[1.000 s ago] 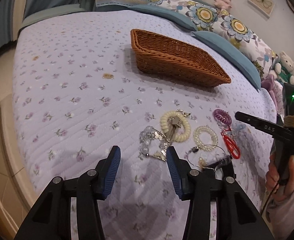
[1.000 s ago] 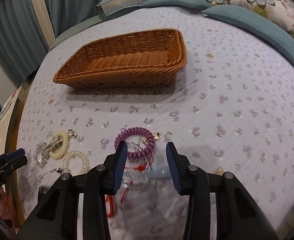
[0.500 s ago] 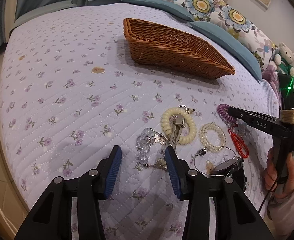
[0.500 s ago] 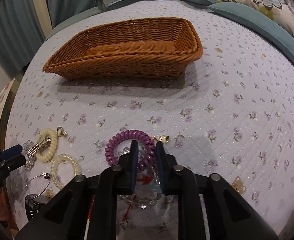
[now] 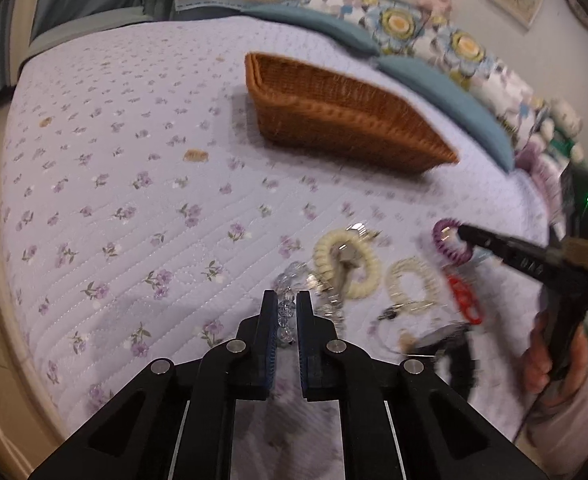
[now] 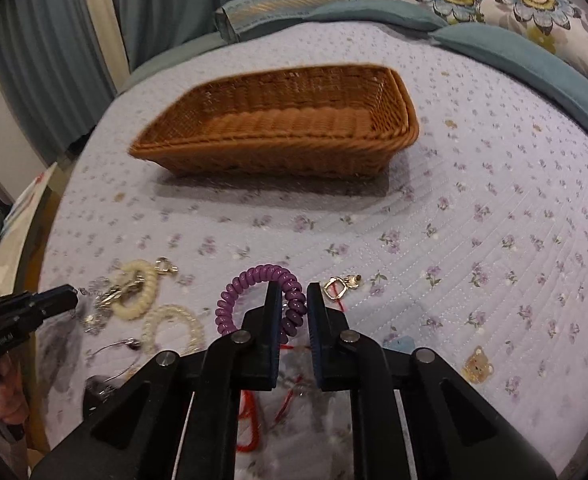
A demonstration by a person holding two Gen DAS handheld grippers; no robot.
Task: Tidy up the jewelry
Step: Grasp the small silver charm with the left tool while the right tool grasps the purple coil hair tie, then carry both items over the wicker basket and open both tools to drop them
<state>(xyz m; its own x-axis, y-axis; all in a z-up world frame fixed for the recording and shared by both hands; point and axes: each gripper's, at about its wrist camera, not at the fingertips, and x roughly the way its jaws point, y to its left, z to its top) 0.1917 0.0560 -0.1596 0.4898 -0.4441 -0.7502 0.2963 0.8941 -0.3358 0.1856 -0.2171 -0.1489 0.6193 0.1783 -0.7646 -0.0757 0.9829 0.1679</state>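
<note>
My left gripper (image 5: 286, 305) is shut on a clear bead bracelet (image 5: 291, 275) at the near edge of the jewelry pile on the lilac quilt. In the right wrist view it shows at the left edge as a black tip (image 6: 67, 294). My right gripper (image 6: 294, 297) has its jaws closing, with a purple coil bracelet (image 6: 249, 277) pinched between the pads. From the left wrist the right gripper (image 5: 464, 235) bites that purple coil (image 5: 442, 245). A brown wicker basket (image 6: 277, 162), also (image 5: 346, 138), stands beyond both, with nothing visible inside.
A cream coil keyring (image 5: 368, 280), a pale bead ring (image 5: 394, 280), a red cord piece (image 5: 465, 300) and a dark watch (image 5: 438, 336) lie between the grippers. A gold clasp (image 6: 340, 285) lies right of the purple coil. Blue and floral pillows (image 6: 506, 52) line the far side.
Both grippers have closed from open: the left onto the clear bead bracelet, the right onto the purple coil bracelet. The right gripper has edged forward toward the basket.
</note>
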